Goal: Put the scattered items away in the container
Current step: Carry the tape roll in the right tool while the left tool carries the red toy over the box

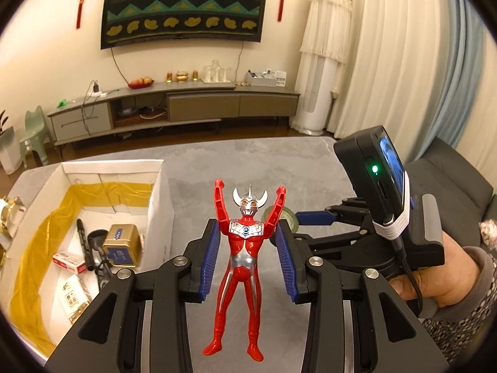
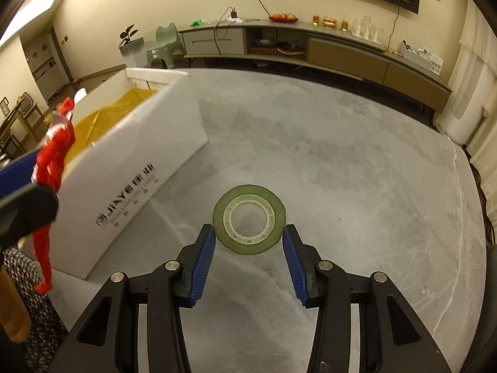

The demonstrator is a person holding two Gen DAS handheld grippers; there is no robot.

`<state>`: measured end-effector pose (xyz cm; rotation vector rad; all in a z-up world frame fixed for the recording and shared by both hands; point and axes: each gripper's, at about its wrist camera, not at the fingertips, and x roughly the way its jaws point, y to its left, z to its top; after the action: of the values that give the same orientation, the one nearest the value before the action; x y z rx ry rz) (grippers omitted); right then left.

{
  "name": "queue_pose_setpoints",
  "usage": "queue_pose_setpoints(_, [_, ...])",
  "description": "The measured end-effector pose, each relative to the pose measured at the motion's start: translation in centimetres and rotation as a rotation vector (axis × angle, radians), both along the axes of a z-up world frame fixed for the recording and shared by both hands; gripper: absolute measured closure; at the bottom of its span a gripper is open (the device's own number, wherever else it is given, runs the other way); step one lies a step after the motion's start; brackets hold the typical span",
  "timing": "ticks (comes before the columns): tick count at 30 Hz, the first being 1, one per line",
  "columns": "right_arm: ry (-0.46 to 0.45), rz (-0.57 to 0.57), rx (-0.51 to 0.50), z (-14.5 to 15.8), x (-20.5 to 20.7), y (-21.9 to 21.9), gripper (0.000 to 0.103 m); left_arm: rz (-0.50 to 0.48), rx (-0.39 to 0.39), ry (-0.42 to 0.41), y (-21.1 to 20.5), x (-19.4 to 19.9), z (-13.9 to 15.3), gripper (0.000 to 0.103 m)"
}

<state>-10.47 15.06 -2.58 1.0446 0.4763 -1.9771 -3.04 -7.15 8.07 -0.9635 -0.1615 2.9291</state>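
Beside the white box (image 2: 130, 168) on the grey counter (image 2: 341, 161), the left gripper (image 1: 245, 248) grips a red figure (image 1: 243, 248); right gripper (image 2: 248, 245), fingers wide, straddles the tape roll (image 2: 248, 222); closing squarely across its rim looks wisest.

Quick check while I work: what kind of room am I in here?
Most likely a home living room: a wall-mounted TV under a patterned cover, a long low media cabinet with a fruit plate on it, and curtains beside a floor-standing air conditioner.
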Motion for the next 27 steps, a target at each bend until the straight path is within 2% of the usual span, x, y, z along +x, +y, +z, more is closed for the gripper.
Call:
queue_pose_setpoints(8, [0.041,0.023,-0.043,3.0,2.1,-1.9,0.056,0.045,0.001,0.032,-1.9,1.8,1.6,0.065])
queue_pose_setpoints(14, [0.061,0.042,-0.072,4.6,4.0,-3.8,0.056,0.115,0.015,0.054,-4.9,3.5,2.4,0.065])
queue_pose_setpoints(21, [0.072,0.072,-0.072,5.1,5.8,-6.0,0.056,0.192,0.064,0.067,-8.9,5.2,3.0,0.065])
queue_pose_setpoints(27, [0.087,0.092,-0.075,5.7,7.3,-7.2,0.056,0.224,0.071,0.103,-10.7,6.7,3.8,0.065])
